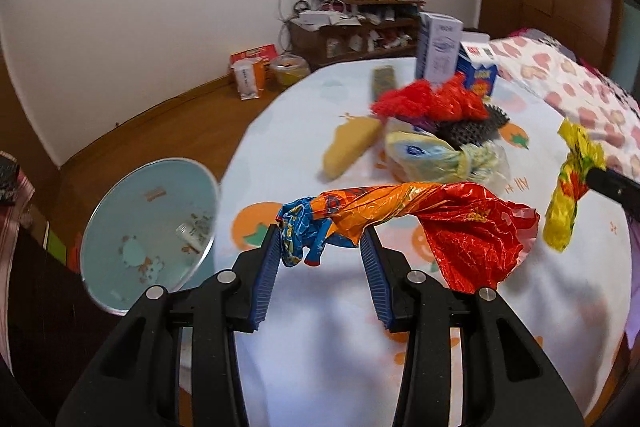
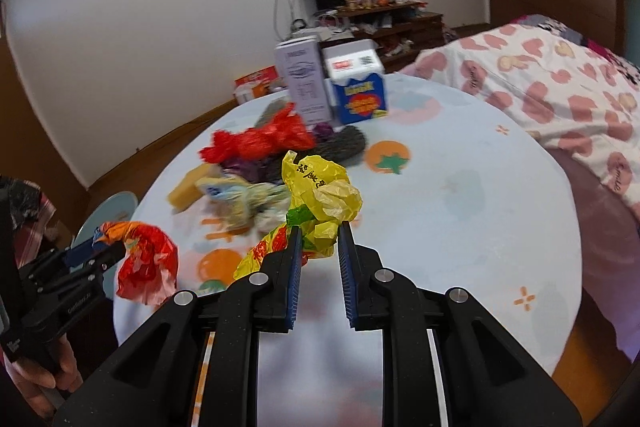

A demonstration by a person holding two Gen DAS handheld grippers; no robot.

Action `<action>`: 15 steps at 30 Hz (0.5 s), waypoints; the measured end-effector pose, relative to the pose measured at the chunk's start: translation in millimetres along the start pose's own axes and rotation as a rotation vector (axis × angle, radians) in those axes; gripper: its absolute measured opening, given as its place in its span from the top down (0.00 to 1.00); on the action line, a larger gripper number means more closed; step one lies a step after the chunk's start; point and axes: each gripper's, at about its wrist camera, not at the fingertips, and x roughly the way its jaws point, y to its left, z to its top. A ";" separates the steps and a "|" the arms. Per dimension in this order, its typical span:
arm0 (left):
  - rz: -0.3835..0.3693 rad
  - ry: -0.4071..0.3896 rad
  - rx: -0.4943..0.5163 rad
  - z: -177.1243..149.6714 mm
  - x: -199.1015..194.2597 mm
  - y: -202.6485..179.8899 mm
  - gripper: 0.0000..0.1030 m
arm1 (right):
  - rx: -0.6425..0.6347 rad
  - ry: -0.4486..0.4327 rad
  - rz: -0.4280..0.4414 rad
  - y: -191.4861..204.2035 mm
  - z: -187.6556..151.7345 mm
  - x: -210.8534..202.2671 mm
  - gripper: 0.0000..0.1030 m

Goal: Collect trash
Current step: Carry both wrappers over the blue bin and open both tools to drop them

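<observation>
From the left wrist, my left gripper [image 1: 320, 241] has its fingers [image 1: 269, 259] pinched on the blue, twisted end of a long orange and red wrapper [image 1: 404, 211]. The rest of it hangs out to the right, clear above the surface [image 1: 320, 327]. The pale blue bin [image 1: 148, 227] sits low to the left, off the edge, mouth tilted toward me. I judge the step to be carrying this wrapper over to it. To do that well I should keep the pinch firm, since only the tail end is caught, and hold the loose red part clear of the pile of trash [image 1: 436, 131] so it drags nothing along. I should not let go until the wrapper hangs over the bin's mouth.

From the right wrist, my right gripper [image 2: 318, 241] has its fingers [image 2: 296, 259] clamped on a crumpled yellow bag [image 2: 320, 195], which is lifted off the surface too. The left gripper and a hand [image 2: 44, 375] show at the far left, close to the bin's rim [image 2: 120, 203]. I would bring this one over second, so the two loads do not tangle.
</observation>
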 end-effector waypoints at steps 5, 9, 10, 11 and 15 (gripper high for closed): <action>0.033 -0.007 -0.033 -1.5 -8.1 17.2 0.60 | -0.031 0.007 0.027 23.4 0.7 5.9 0.82; 0.074 -0.008 -0.058 -3.6 -10.8 34.9 0.60 | -0.065 0.007 0.056 47.2 1.6 9.0 0.82; 0.079 -0.008 -0.068 -3.9 -11.0 39.4 0.60 | -0.081 0.005 0.063 54.8 2.3 10.1 0.82; 0.084 -0.006 -0.078 -4.5 -11.2 44.2 0.60 | -0.091 0.003 0.066 60.2 3.1 11.1 0.82; 0.113 -0.004 -0.117 -7.2 -12.4 64.2 0.60 | -0.121 0.004 0.091 81.9 5.6 15.5 0.82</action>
